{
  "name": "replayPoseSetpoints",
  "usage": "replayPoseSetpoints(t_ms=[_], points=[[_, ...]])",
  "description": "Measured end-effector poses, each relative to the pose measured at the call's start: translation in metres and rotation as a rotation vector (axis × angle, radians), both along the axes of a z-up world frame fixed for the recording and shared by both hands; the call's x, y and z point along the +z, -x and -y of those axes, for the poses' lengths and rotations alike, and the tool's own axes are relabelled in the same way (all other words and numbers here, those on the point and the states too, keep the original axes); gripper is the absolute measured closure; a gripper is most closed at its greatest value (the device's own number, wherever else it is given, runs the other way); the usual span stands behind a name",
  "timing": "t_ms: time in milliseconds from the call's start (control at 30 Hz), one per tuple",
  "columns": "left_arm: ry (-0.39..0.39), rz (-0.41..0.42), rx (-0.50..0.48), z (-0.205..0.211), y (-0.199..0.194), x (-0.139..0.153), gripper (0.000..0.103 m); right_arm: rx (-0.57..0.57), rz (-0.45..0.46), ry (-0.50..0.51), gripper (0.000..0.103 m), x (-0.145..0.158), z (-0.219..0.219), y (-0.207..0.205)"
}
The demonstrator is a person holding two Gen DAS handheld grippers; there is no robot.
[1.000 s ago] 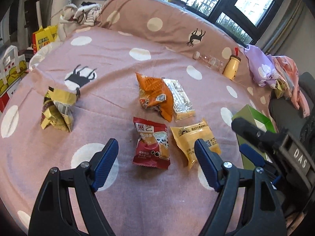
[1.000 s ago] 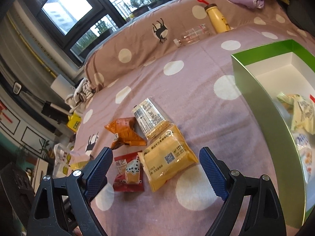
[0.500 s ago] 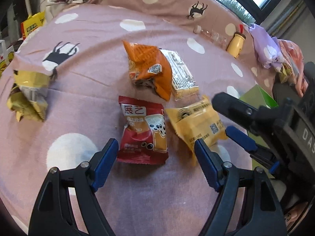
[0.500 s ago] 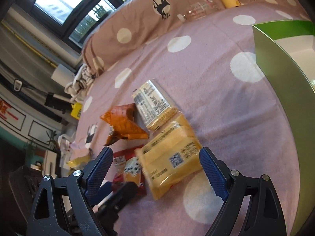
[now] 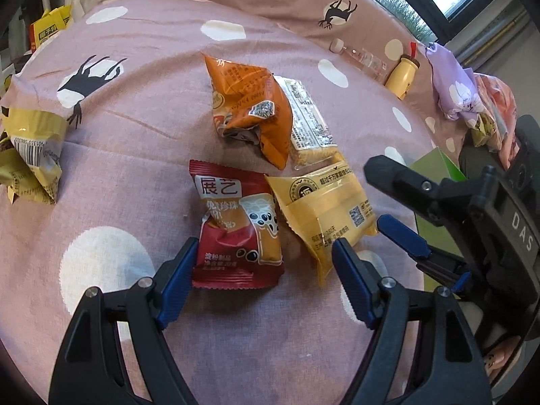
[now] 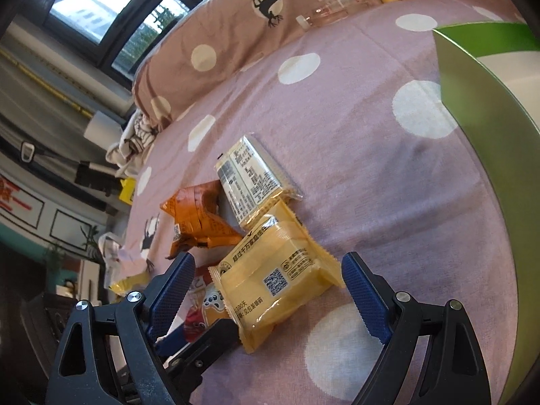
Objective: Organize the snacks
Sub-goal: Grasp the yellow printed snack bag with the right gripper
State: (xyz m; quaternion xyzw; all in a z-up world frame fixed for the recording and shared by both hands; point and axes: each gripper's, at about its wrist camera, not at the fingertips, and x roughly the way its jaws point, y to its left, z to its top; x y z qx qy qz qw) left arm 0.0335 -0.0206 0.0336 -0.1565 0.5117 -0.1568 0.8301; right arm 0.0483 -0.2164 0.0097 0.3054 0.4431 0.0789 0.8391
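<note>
Several snack packets lie on the pink dotted bedspread [image 5: 141, 77]. My left gripper [image 5: 263, 270] is open, low over the bed, with the red packet [image 5: 236, 229] between its blue pads; neither pad presses on it. The yellow packet [image 6: 280, 253] lies between the pads of my open right gripper [image 6: 270, 287], untouched. That yellow packet [image 5: 324, 209] sits right of the red one, overlapping its edge. Behind them are an orange packet [image 5: 249, 101] and a pale cracker packet [image 5: 310, 125]. The green box [image 6: 479, 108] stands at the right, its inside mostly out of view.
A crumpled yellow bag [image 5: 33, 155] lies at the bed's left edge. A yellow bottle [image 5: 403, 74] and a clear bottle [image 5: 362, 59] rest against the brown dotted bolster [image 5: 303, 0]. Bundled clothes [image 5: 455, 87] lie at the far right.
Both grippers have sunk and tipped down towards the packets. The red packet now lies between the left pads and the yellow one between the right pads. Both stayed open.
</note>
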Motion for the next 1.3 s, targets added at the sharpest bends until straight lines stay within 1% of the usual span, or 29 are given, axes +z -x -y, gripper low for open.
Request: replayPoseSetpoints(t_ms=[133,233,300,400,467,533,567,633,667,700,767,833,900,967,1033,1067,1100,1133,1167,1200,1233,1300], points=[[0.024,0.008,0.002,-0.003,0.0,0.002,0.025,-0.018,-0.011,-0.055,0.014,-0.005,0.007,0.0],[0.026,0.017,0.0,0.0,0.0,0.004,0.026,-0.021,-0.001,-0.046,0.014,-0.004,0.008,0.0],[0.016,0.028,0.012,0.002,0.001,0.006,0.035,-0.018,0.011,-0.044,0.014,-0.002,0.007,-0.002],[-0.009,0.095,0.058,-0.004,0.005,0.019,0.036,-0.019,0.024,-0.046,0.015,-0.003,0.009,-0.005],[-0.017,0.168,0.096,-0.01,0.011,0.032,0.037,-0.019,0.013,-0.047,0.019,-0.005,0.01,-0.006],[0.013,0.221,0.11,-0.016,0.015,0.042,0.037,-0.017,0.006,-0.048,0.02,-0.007,0.01,-0.008],[0.034,0.224,0.099,-0.016,0.015,0.043,0.037,-0.014,0.004,-0.05,0.02,-0.008,0.01,-0.009],[0.087,0.194,0.04,-0.01,0.013,0.039,0.037,-0.002,0.004,-0.062,0.021,-0.01,0.008,-0.01],[0.096,0.175,0.019,-0.005,0.012,0.035,0.039,0.007,0.006,-0.07,0.021,-0.011,0.007,-0.011],[0.098,0.152,-0.003,0.001,0.011,0.031,0.045,0.013,0.008,-0.075,0.021,-0.011,0.006,-0.012],[0.083,0.116,-0.037,0.013,0.007,0.023,0.046,0.028,0.009,-0.088,0.022,-0.014,0.004,-0.014],[0.066,0.091,-0.049,0.02,0.004,0.017,0.046,0.036,-0.002,-0.097,0.024,-0.018,0.003,-0.016],[0.071,0.066,-0.07,0.025,0.001,0.012,0.046,0.039,-0.015,-0.103,0.026,-0.022,0.003,-0.017],[0.09,0.045,-0.083,0.029,-0.001,0.008,0.046,0.039,-0.015,-0.111,0.029,-0.024,0.004,-0.018],[0.132,0.003,-0.087,0.03,-0.006,0.0,0.046,0.043,-0.016,-0.117,0.031,-0.024,0.004,-0.017],[0.149,-0.007,-0.085,0.031,-0.008,-0.002,0.049,0.049,-0.018,-0.118,0.033,-0.025,0.004,-0.016],[0.163,-0.014,-0.08,0.031,-0.009,-0.004,0.054,0.058,-0.024,-0.12,0.036,-0.026,0.004,-0.016],[0.16,-0.019,-0.071,0.031,-0.01,-0.004,0.057,0.06,-0.027,-0.115,0.039,-0.027,0.004,-0.016],[0.147,-0.017,-0.064,0.032,-0.009,-0.004,0.064,0.061,-0.026,-0.109,0.04,-0.027,0.004,-0.015],[0.132,-0.008,-0.062,0.033,-0.008,-0.004,0.065,0.062,-0.027,-0.105,0.041,-0.027,0.004,-0.015],[0.124,0.002,-0.063,0.034,-0.006,-0.002,0.066,0.064,-0.029,-0.099,0.043,-0.026,0.003,-0.014],[0.116,0.025,-0.064,0.036,-0.004,0.002,0.066,0.066,-0.034,-0.077,0.044,-0.024,0.0,-0.012]])
